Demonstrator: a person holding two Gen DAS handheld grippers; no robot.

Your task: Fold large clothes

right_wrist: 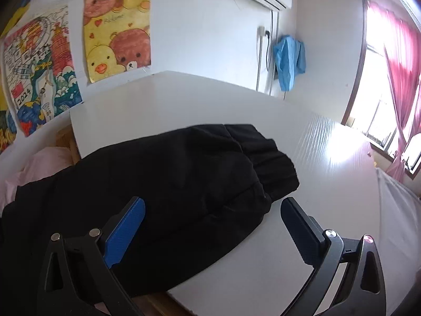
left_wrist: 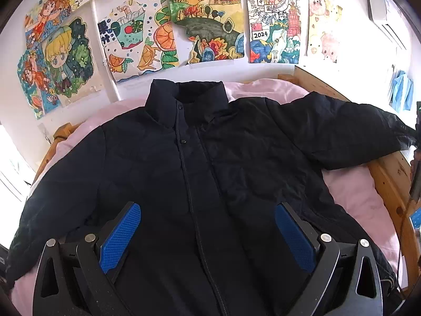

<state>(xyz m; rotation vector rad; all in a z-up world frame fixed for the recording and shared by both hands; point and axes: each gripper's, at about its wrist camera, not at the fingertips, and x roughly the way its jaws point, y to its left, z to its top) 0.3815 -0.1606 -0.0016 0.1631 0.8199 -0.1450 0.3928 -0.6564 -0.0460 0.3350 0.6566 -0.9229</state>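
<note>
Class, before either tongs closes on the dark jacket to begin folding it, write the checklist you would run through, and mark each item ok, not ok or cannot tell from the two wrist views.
1. Jacket laid front-up and spread on the pink bedding: ok.
2. Front closed along the zipper: ok as far as it shows; the bottom hem is hidden.
3. Left tongs open, holding nothing: ok.
4. Right tongs open, holding nothing: ok.
5. Sleeve on the bed: not ok; its cuff lies out over the white board beside the bed.
6. Other sleeve lying flat: cannot tell; it runs off the left wrist view.
</note>
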